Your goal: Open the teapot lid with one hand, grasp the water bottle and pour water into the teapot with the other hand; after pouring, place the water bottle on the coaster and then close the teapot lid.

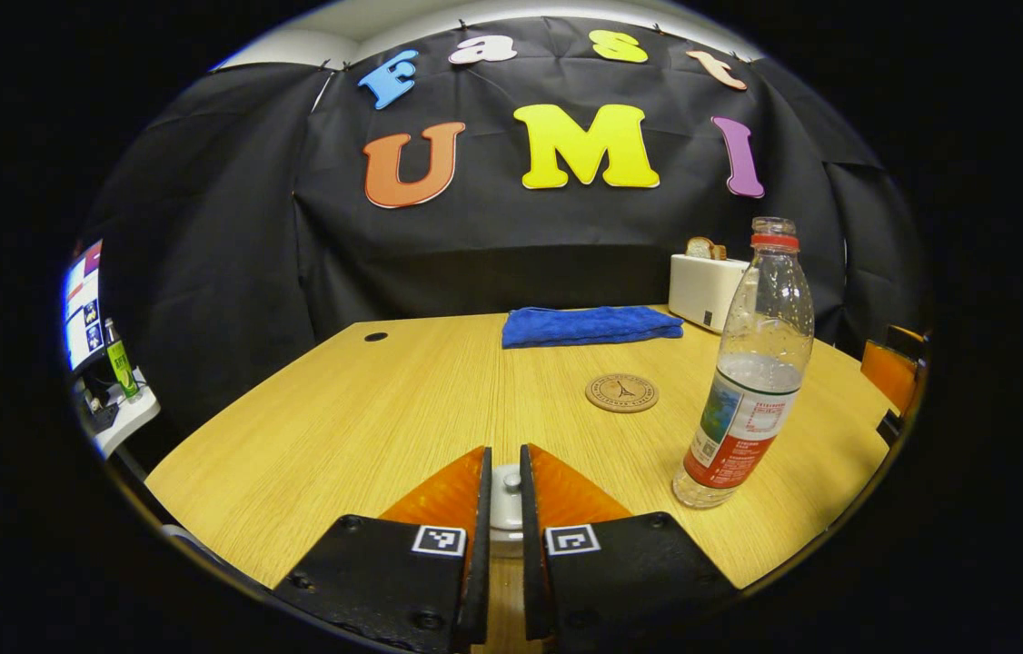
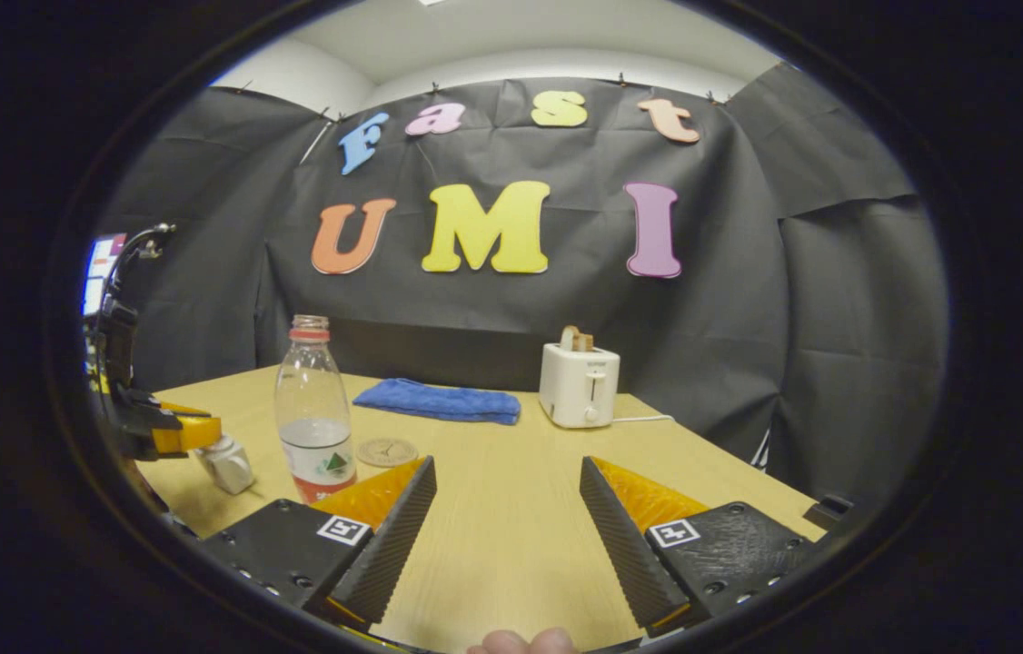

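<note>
In the right gripper view, the left gripper is sitting far left, gripping the teapot lid near the table edge. In the left gripper view its fingers are pinching the lid's knob. The uncapped water bottle is standing upright just left of the coaster. The right gripper is hovering, fingers wide apart, over bare tabletop.

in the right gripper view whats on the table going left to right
the other hand-held gripper over the teapot → water bottle → coaster → blue towel → toaster
</note>
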Motion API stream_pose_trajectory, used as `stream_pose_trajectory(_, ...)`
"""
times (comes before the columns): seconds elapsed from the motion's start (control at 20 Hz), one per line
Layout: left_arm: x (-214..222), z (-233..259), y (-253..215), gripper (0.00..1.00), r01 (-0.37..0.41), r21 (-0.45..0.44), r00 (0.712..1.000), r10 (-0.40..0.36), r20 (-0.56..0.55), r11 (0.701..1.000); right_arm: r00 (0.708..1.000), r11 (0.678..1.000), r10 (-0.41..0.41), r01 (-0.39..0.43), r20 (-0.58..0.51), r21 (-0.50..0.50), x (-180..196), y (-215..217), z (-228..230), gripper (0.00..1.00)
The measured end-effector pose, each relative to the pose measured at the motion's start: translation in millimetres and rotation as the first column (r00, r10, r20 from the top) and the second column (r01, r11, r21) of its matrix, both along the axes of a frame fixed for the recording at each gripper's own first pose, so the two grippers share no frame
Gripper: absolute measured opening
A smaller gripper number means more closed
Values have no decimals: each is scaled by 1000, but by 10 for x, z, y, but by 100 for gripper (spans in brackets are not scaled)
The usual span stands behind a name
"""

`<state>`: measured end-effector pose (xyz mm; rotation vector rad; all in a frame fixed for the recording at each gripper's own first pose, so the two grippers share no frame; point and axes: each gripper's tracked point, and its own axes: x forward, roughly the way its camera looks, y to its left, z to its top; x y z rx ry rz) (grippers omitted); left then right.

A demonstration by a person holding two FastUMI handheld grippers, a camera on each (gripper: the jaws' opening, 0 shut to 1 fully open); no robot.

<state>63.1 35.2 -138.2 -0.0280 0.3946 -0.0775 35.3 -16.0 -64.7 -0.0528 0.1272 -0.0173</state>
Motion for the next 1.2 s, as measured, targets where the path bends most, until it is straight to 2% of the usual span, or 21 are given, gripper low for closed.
stream_pose_trajectory(0.05, -2, 6, -16, 16, 8, 4, 1000, -8, 1, 1000, 1000, 1000, 10, -10, -2, -1, 2, 24, -7, 95)
stream_pose_trajectory(0.1, -5, 16, -34, 13, 15, 7, 1000, -15, 4, 1000, 1000, 1000, 23, -23, -5, 0, 0, 47, -11, 99)
stream_pose_trajectory(0.25, 2, 50, 6, 5, 17, -20, 1000, -17, 15, 1000, 997, 997, 75, -75, -11, 3, -7, 176, -31, 99)
stream_pose_trajectory(0.3, -11, 63, 17, 3, 13, -37, 1000, -12, 16, 999, 995, 995, 101, -101, -18, 5, -12, 242, -53, 93)
stream_pose_trajectory(0.35, -10, 105, 24, 3, 12, -44, 1000, -11, 19, 999, 992, 992, 125, -125, -26, 9, -21, 320, -65, 96)
stream_pose_trajectory(0.6, -71, 331, 49, 3, 18, -55, 998, -14, 64, 998, 962, 964, 267, -267, -53, 16, -73, 787, -166, 95)
stream_pose_trajectory(0.8, -258, 473, 120, 3, 9, -85, 996, -1, 94, 996, 932, 935, 354, -351, -83, 53, 47, 1162, -293, 96)
stream_pose_trajectory(0.95, -349, 553, 263, 3, -34, -118, 993, 47, 112, 992, 930, 933, 358, -352, -86, 74, 223, 1298, -350, 99)
stream_pose_trajectory(1.0, -375, 572, 297, 3, -43, -127, 992, 58, 114, 991, 931, 935, 353, -347, -94, 78, 292, 1325, -367, 95)
stream_pose_trajectory(1.05, -402, 573, 333, 3, -51, -130, 991, 66, 115, 990, 930, 933, 354, -346, -95, 96, 311, 1348, -382, 98)
stream_pose_trajectory(1.2, -458, 564, 430, 3, -69, -134, 990, 85, 115, 989, 935, 935, 344, -333, -90, 120, 401, 1392, -378, 95)
